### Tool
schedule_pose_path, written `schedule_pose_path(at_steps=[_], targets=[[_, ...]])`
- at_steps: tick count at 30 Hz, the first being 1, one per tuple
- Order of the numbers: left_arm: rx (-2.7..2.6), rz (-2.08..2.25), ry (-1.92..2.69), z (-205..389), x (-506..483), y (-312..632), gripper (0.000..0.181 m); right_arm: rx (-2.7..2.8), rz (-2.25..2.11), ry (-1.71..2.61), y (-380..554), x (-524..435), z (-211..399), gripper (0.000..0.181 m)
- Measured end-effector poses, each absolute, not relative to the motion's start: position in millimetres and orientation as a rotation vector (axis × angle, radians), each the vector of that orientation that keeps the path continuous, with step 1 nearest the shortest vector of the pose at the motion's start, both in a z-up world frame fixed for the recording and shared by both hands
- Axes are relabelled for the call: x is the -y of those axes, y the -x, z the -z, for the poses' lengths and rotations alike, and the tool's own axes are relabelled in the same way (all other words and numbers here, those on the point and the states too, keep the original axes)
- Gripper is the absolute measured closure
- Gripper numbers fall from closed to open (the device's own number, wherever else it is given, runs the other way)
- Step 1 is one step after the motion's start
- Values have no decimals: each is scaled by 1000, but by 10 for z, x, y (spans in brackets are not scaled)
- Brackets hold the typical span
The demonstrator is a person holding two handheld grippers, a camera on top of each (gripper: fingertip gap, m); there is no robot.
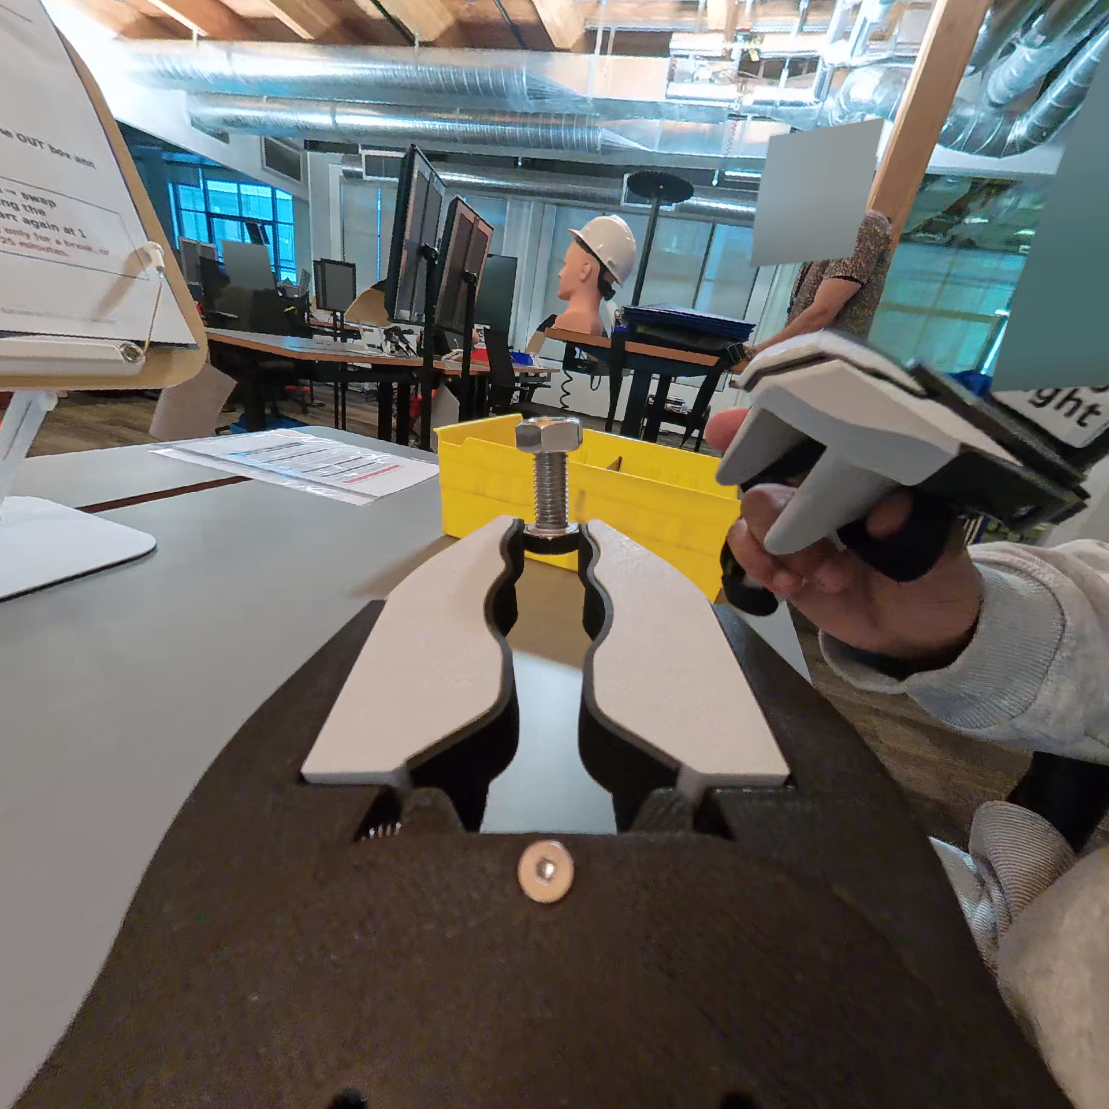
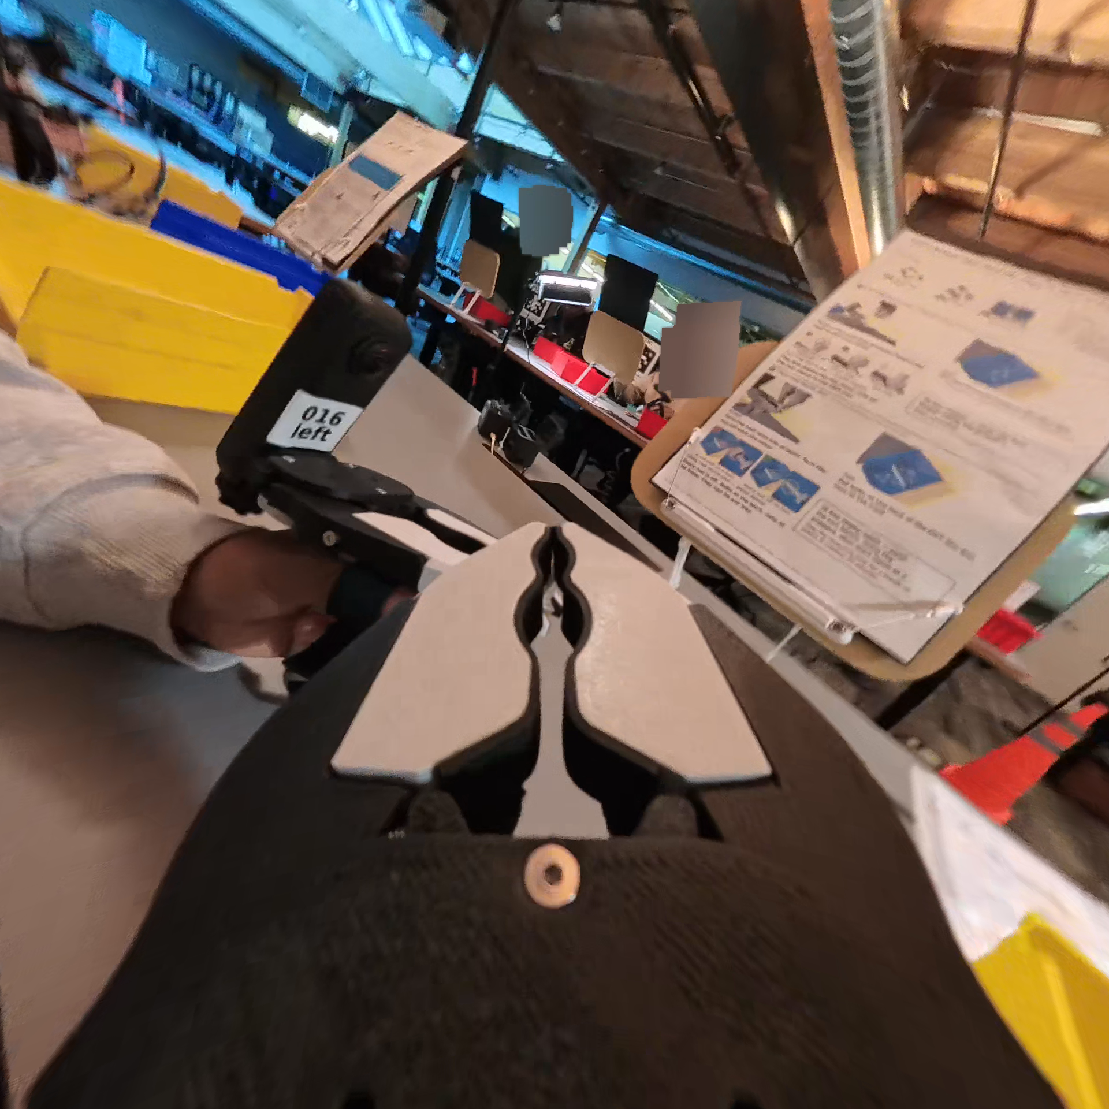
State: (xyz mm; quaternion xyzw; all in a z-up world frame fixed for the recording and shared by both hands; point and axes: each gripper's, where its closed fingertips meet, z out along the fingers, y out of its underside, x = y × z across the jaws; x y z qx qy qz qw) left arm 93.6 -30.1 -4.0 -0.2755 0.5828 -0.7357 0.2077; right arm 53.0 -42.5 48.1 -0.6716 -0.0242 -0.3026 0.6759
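So I'm at a big grey table (image 1: 180, 630), with a yellow bin (image 1: 648, 498) sitting at its far side just behind my left gripper's tips. Off to the far left there's an instruction sheet on a stand (image 1: 72, 240), and a flat laminated sheet (image 1: 300, 462) lying on the table past it. My left gripper (image 1: 549, 534) is clamped on a steel bolt (image 1: 549, 474), pinching it low down around a washer at the bottom of the thread, so the bolt stands upright with its hex head on top, right in front of the bin. My right gripper (image 2: 555, 534) is up in the air to the right of the bolt, tilted, well clear of it and not touching anything; in its own view the fingertips sit together with nothing between them that I can make out. From that side I can also see my left hand (image 2: 258, 594) wrapped around the left gripper's black handle, grey sleeve (image 2: 78, 498) and all.
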Motion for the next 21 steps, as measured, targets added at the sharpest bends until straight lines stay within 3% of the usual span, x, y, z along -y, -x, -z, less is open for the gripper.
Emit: schedule_pose_path(at_steps=[7,14,21], targets=[[-1686,2105,714,60,434,-817,164,-199,374,1555,-706,461,-313,177],[-1709,2094,684,72,491,-765,164,-255,341,1559,-715,392,-234,156],[-1736,2073,690,130,540,-740,164,-314,267,1560,-715,307,-166,156]])
